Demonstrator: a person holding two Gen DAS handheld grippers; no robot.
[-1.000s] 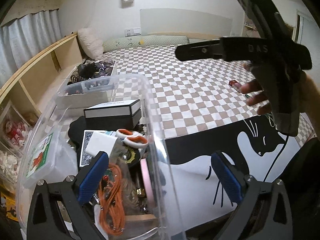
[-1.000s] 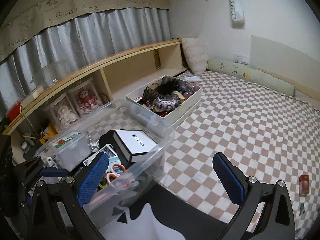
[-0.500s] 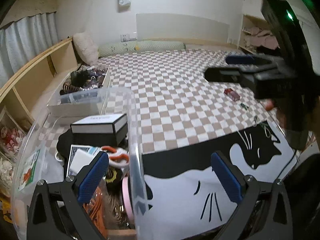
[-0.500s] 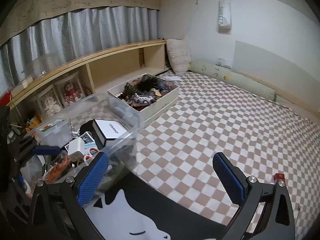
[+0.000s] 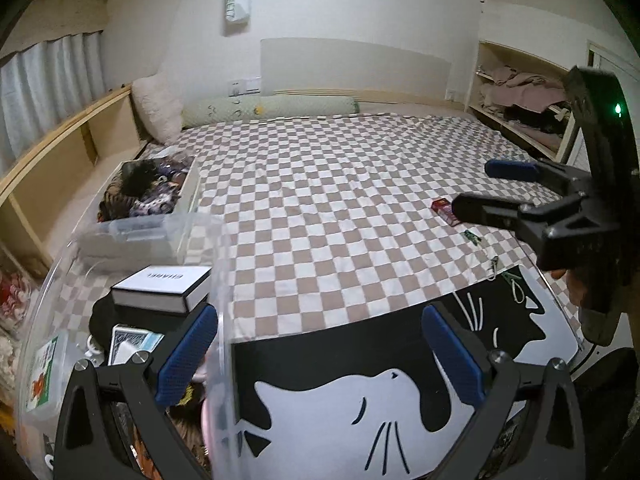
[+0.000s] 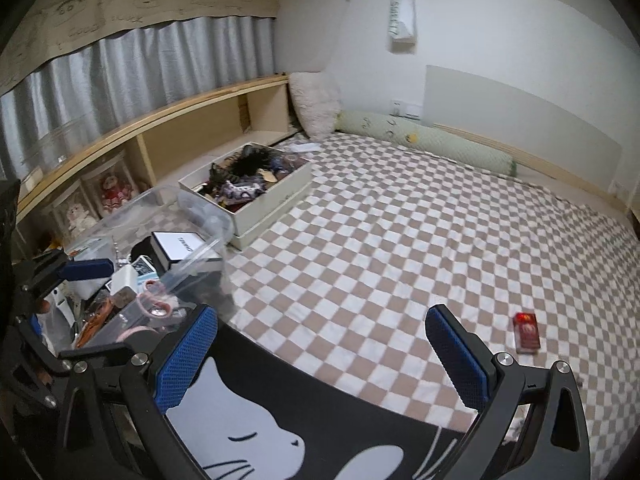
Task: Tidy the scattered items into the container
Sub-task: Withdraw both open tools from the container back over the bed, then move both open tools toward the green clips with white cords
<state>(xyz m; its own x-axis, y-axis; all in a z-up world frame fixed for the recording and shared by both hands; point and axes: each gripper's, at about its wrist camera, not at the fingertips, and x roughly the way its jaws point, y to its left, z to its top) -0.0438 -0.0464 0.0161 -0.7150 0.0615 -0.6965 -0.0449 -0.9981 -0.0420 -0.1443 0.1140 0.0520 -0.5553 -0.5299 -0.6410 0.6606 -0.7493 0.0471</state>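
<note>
The left wrist view looks from low at the foot of the bed (image 5: 340, 208), over the cat mat (image 5: 360, 380), toward the headboard. The clear bin (image 5: 132, 232) is close at its left, one finger of its tongs (image 5: 316, 354) reading through the bin's wall. The right tongs (image 5: 486, 190) show at its right edge, above the red box (image 5: 442, 210).

The right wrist view sits higher and right of the bin (image 6: 188, 208), turned left toward the curtain wall. Its tongs (image 6: 322, 354) frame the mat (image 6: 280, 420).

Both views share the bin, the mat, the bed (image 6: 400, 240) and the box (image 6: 527, 332).
</note>
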